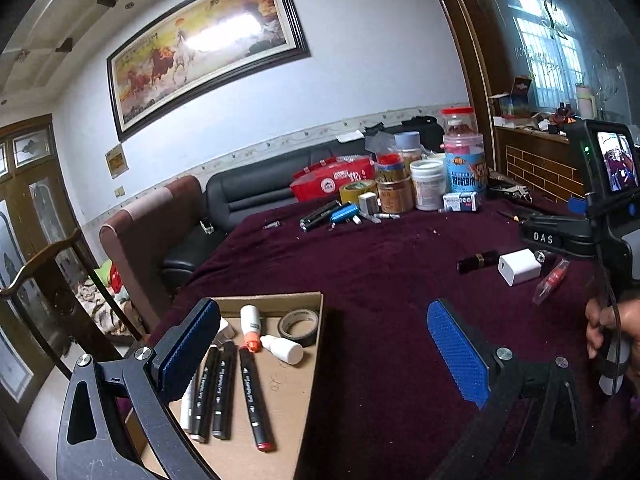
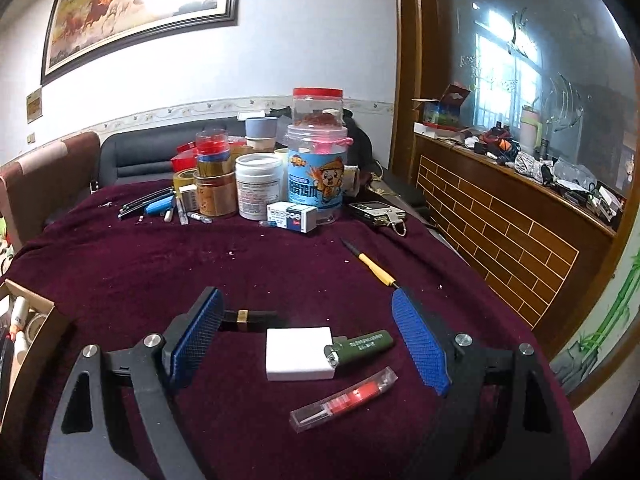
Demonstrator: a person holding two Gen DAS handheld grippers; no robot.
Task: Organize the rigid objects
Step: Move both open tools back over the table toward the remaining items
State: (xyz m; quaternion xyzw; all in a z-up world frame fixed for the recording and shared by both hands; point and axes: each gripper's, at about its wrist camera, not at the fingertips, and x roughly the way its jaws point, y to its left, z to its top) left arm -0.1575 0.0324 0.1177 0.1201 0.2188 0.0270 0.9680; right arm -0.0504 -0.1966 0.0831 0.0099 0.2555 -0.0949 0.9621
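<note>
I'm working over the maroon tablecloth (image 2: 280, 276), which is filling the middle of both frames, and I'm judging we're mid-sort: the cardboard box (image 1: 310, 300) at lower left of the left wrist view is already holding black markers (image 1: 222, 392), a roll of dark tape (image 1: 300, 326) and a small white dropper bottle (image 1: 282, 348). My left gripper (image 1: 324, 356) is hanging spread wide, holding nothing, one blue pad over the box and the other over bare cloth. My right gripper (image 2: 308, 344) is also standing wide apart, framing the next pickings at lower centre of its view. Biggest there is the white charger block (image 2: 298, 354), lying flat, smooth-sided and square. Touching its right edge is the green lighter-like stick (image 2: 360, 346), and just below lies the clear tube with a red insert (image 2: 344, 398). A black-and-gold lipstick (image 2: 250, 316) is sitting just behind my left pad. I reckon the next move calls for dropping squarely over the charger and closing on its flat sides without nudging the stick.
</note>
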